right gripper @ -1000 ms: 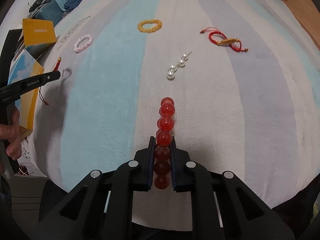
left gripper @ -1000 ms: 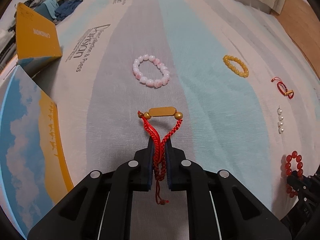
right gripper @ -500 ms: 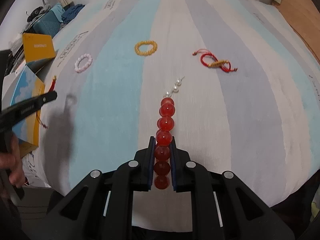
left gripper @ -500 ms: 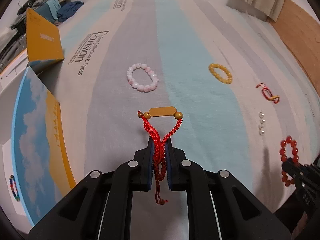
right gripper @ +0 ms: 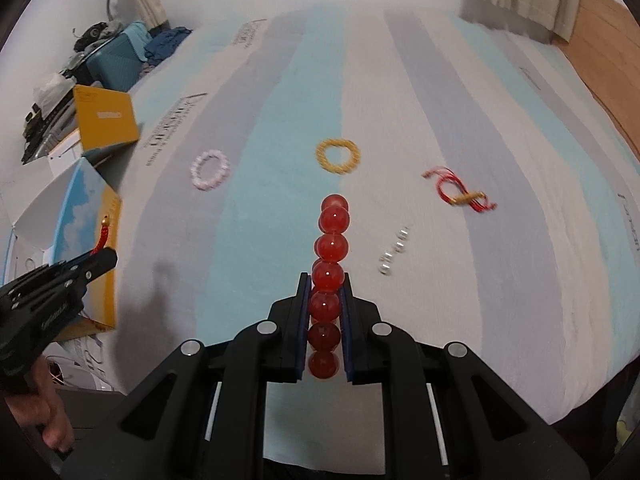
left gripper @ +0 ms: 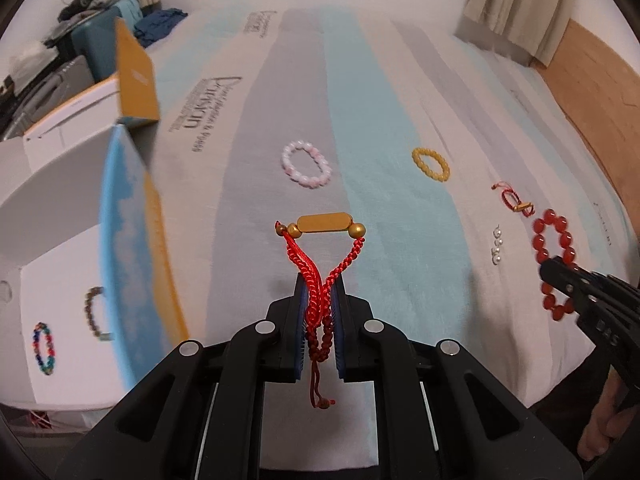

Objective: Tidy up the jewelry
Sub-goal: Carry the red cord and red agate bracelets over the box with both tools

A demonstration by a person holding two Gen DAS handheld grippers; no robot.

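My left gripper (left gripper: 319, 280) is shut on a red cord bracelet with a gold bar (left gripper: 323, 224) and holds it in the air above the striped bed, next to the open box (left gripper: 60, 248) at the left. Two bead bracelets (left gripper: 44, 342) lie in the box. My right gripper (right gripper: 326, 280) is shut on a red bead bracelet (right gripper: 332, 246), lifted off the bed; it also shows in the left wrist view (left gripper: 554, 240). A pink bead bracelet (left gripper: 306, 164), a yellow bead bracelet (left gripper: 431, 163), a second red cord bracelet (right gripper: 460, 192) and a pearl piece (right gripper: 394, 250) lie on the bed.
The box has a blue-and-yellow flap (left gripper: 136, 248) standing up on its bed side and a yellow flap (left gripper: 136, 80) farther back. A teal suitcase and clutter (right gripper: 116, 56) stand beyond the box. Curtains (left gripper: 516, 4) and wooden floor (left gripper: 592, 92) are at the far right.
Both grippers have risen and swung left toward the box, each still holding its bracelet. More of the box's inside shows now, with bracelets in it.
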